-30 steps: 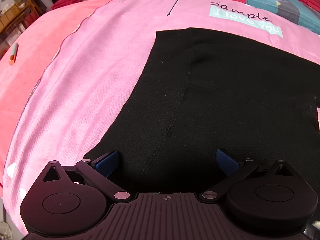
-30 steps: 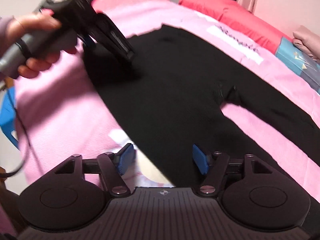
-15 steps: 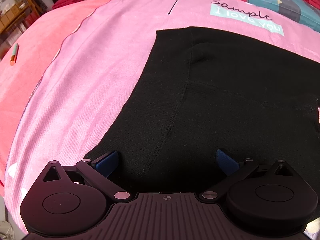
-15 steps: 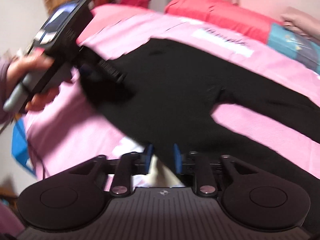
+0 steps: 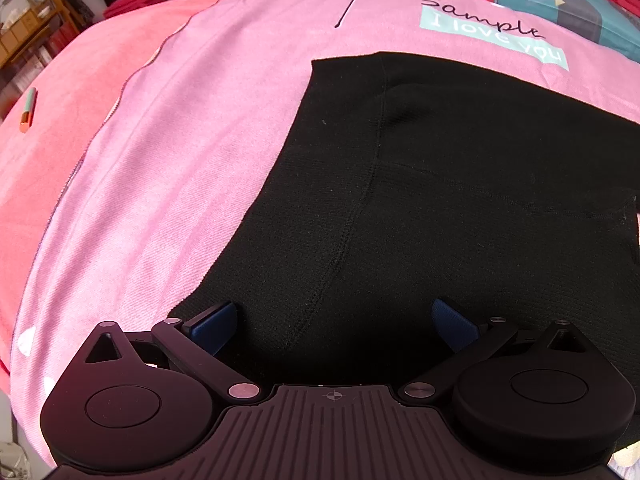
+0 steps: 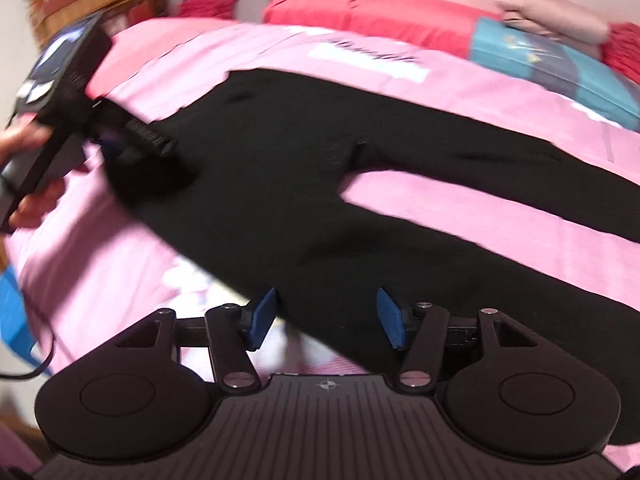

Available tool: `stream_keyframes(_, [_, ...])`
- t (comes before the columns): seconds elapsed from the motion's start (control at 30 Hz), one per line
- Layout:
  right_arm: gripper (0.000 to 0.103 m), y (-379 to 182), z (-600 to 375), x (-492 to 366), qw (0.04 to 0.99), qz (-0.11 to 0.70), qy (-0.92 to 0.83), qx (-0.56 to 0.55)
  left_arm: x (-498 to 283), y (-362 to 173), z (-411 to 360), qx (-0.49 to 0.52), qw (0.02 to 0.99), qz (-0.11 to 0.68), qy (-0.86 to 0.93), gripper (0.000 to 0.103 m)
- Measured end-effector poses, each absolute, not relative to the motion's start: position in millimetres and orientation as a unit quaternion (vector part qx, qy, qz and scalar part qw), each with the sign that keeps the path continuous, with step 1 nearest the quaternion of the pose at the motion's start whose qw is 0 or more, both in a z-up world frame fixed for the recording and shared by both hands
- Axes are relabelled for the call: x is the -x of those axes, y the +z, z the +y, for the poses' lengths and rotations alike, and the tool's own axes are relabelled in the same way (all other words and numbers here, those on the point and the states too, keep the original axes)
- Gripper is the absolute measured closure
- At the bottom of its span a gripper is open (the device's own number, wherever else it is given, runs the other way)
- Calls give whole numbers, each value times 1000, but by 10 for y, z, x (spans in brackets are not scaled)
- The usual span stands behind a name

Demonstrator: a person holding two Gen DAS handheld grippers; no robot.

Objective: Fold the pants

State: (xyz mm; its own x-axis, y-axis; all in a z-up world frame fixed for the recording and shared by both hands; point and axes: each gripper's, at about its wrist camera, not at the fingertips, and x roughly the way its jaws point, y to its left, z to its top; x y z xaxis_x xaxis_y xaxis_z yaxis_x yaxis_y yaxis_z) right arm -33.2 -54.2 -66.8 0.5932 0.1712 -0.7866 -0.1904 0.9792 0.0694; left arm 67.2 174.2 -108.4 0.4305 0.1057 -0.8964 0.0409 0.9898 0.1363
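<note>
Black pants (image 6: pixel 304 184) lie flat on a pink bed cover (image 6: pixel 460 216), waistband at the left, two legs running to the right. In the left wrist view the pants (image 5: pixel 440 200) fill the right half, with a centre seam in sight. My left gripper (image 5: pixel 334 320) is open and rests over the waistband's near corner; it also shows in the right wrist view (image 6: pixel 132 144), held by a hand. My right gripper (image 6: pixel 326 320) is open, its blue pads either side of the near leg's edge.
Red pillows (image 6: pixel 380 16) and a teal patterned cushion (image 6: pixel 560 64) lie at the far side of the bed. A small pen-like item (image 5: pixel 28 110) lies on the red blanket at the left. Wooden shelves (image 5: pixel 24 28) stand beyond the bed.
My right gripper shut half a second ago and has opened again, and it has shifted right along the near leg. The left gripper has stayed open in place.
</note>
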Motion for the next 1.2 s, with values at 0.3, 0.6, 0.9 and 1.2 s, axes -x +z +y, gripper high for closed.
stream_keyframes(0.3, [31, -754, -649, 469, 874, 472, 112, 7, -673, -1085, 1740, -70, 843, 533, 19, 0])
stream_keyframes(0.6, [32, -758, -1137, 424, 889, 452, -10, -70, -656, -1097, 1743, -71, 844, 531, 16, 0])
stream_keyframes(0.9, [30, -582, -1564, 658, 912, 397, -53, -87, -656, -1089, 1758, -71, 844, 531, 14, 0])
stream_keyframes(1.2, [29, -642, -1934, 838, 892, 429, -81, -115, -707, -1083, 1765, -72, 838, 541, 16, 0])
